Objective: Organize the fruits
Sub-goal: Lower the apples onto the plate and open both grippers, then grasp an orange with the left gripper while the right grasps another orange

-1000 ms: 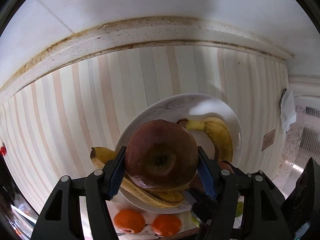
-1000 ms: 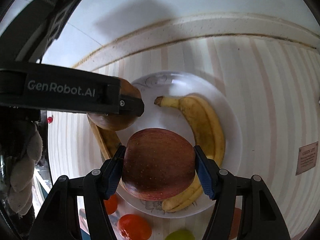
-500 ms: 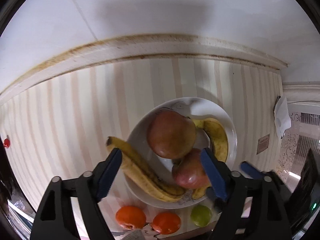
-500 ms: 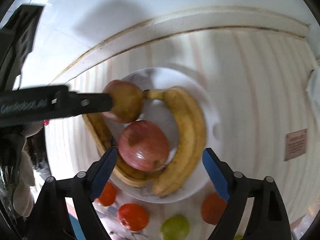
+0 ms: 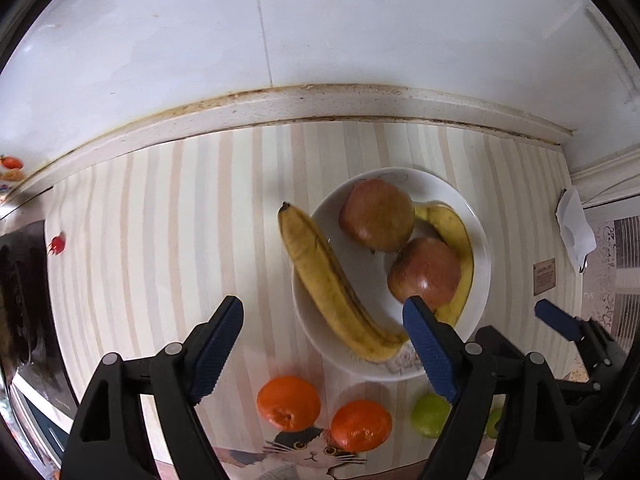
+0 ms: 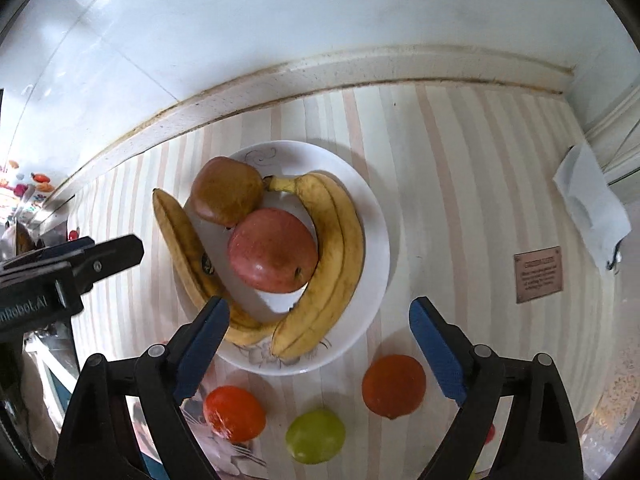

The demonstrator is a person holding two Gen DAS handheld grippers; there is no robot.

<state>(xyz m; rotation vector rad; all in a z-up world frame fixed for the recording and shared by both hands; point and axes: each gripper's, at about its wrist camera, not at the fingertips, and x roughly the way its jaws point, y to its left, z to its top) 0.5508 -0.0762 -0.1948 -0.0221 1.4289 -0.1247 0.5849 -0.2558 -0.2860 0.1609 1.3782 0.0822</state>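
Both claws hang spread wide and hold nothing: the left claw (image 5: 323, 344) and the right claw (image 6: 320, 350), each above the near rim of the plate. Nearest on the striped surface (image 6: 460, 184) lie two oranges (image 5: 289, 403) (image 5: 361, 425) and a green fruit (image 6: 315, 436), with another orange (image 6: 394, 385) to its right. Just beyond sits the white plate (image 6: 378, 236), holding a red apple (image 6: 273, 256), a browner apple (image 6: 227, 191) touching it behind, a pair of bananas (image 6: 332, 264) curving along the right, and one banana (image 6: 184, 248) lying over the left rim. Farthest back, a white wall.
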